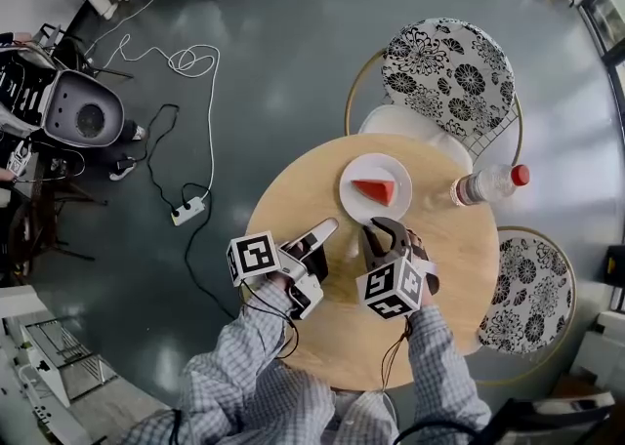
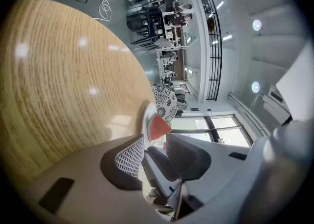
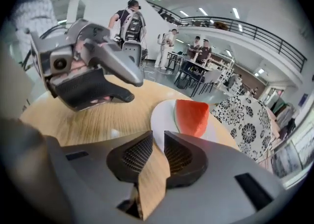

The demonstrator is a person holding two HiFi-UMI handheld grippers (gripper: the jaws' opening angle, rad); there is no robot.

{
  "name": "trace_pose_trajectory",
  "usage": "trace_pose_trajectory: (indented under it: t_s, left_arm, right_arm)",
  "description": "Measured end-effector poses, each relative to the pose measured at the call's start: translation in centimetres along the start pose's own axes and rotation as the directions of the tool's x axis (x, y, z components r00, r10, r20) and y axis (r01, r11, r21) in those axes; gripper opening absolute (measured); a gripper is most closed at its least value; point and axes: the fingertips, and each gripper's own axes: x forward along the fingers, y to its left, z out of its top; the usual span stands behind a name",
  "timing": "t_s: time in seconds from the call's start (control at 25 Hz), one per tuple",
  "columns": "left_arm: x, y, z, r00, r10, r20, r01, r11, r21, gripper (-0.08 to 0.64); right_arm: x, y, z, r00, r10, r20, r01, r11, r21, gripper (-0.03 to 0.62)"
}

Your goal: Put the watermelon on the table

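Watermelon (image 1: 375,189) lay on its plate (image 1: 376,212) on the desk (image 1: 459,267).
Left hand-held gripper (image 1: 327,230) stood wide and empty, right hand-held gripper (image 1: 376,230) narrowly apart and empty, both near the plate; the task looked done.

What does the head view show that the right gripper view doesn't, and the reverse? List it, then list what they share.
Head view only: the water bottle on the round wooden table, the power strip and cables on the floor, and a second floral chair.
Right gripper view only: people at far tables and the balcony railing.
Both: the watermelon slice on its white plate, the table, the left gripper with empty jaws apart, and the floral chair beyond the plate.
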Motion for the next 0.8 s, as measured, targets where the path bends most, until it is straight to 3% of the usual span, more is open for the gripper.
trace_pose_trajectory:
  t_s: [0.08, 0.2, 0.28, 0.44, 0.56, 0.68, 0.72, 0.8]
  left_arm:
    - [-0.3, 0.0, -0.3, 1.000, -0.001, -0.002, 0.001, 1.000, 0.014, 0.143]
    - [-0.5, -1.5, -1.0, 0.996, -0.093, 0.002, 0.093, 0.996, 0.009, 0.143]
    - [-0.7, -2.3, -1.5, 0.992, -0.130, -0.006, 0.130, 0.991, 0.020, 0.124]
    - [-1.1, -3.8, -3.1, 0.985, -0.174, -0.017, 0.175, 0.983, 0.059, 0.008]
    - [-1.9, -5.5, -4.7, 0.977, -0.213, -0.023, 0.214, 0.975, 0.063, 0.008]
    - [-3.0, -6.8, -6.6, 0.972, -0.233, -0.041, 0.236, 0.969, 0.070, 0.008]
    - [-3.3, -7.1, -7.2, 0.970, -0.239, -0.050, 0.242, 0.967, 0.075, 0.008]
    - [-3.8, -7.6, -8.7, 0.966, -0.253, -0.062, 0.257, 0.963, 0.075, 0.008]
  right_arm:
    - [-0.7, -0.2, 0.5, 0.998, 0.019, 0.060, -0.027, 0.991, 0.129, 0.057]
    - [-2.6, -0.9, 1.6, 0.984, 0.014, 0.178, -0.074, 0.939, 0.337, 0.055]
    - [-4.1, -1.4, 2.0, 0.972, -0.004, 0.235, -0.099, 0.900, 0.424, 0.054]
    - [-6.9, -2.1, 0.9, 0.955, -0.079, 0.285, -0.092, 0.836, 0.541, 0.008]
    - [-9.3, -1.7, 0.4, 0.939, -0.104, 0.327, -0.136, 0.762, 0.633, 0.008]
    - [-11.8, -1.0, -0.5, 0.919, -0.124, 0.375, -0.209, 0.652, 0.729, 0.008]
    - [-12.6, -0.9, -1.0, 0.913, -0.139, 0.383, -0.218, 0.628, 0.747, 0.008]
    - [-14.3, -0.5, -1.8, 0.905, -0.162, 0.393, -0.222, 0.607, 0.763, 0.008]
